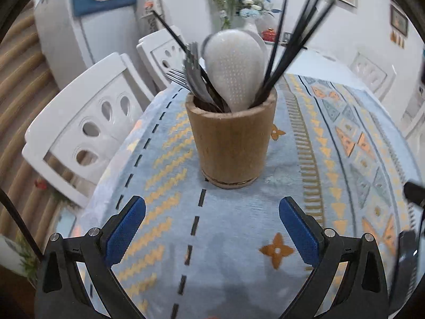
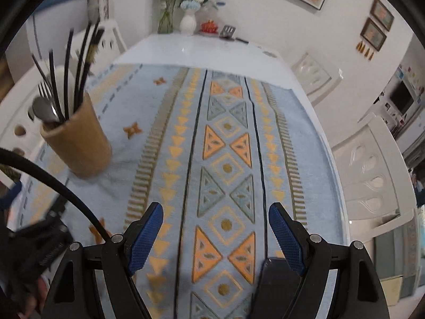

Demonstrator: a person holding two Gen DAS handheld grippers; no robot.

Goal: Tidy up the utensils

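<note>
A wooden utensil cup (image 1: 230,139) stands upright on the patterned blue tablecloth (image 1: 239,226). It holds a white rice paddle (image 1: 233,65), metal forks (image 1: 192,70) and several black chopsticks (image 1: 289,45). My left gripper (image 1: 212,226) hangs open just in front of the cup, with nothing between its blue pads. In the right wrist view the same cup (image 2: 77,143) sits at the far left, with a spoon (image 2: 43,111) and chopsticks (image 2: 79,71) showing. My right gripper (image 2: 215,235) is open over the cloth's middle band, empty, well to the right of the cup.
White chairs (image 1: 87,130) stand along the table's left side, and more chairs (image 2: 372,175) on the right. A white vase with flowers (image 2: 188,21), a red pot (image 2: 209,26) and a spatula (image 2: 228,31) sit at the far end. A dark flat object (image 2: 276,276) lies near my right gripper.
</note>
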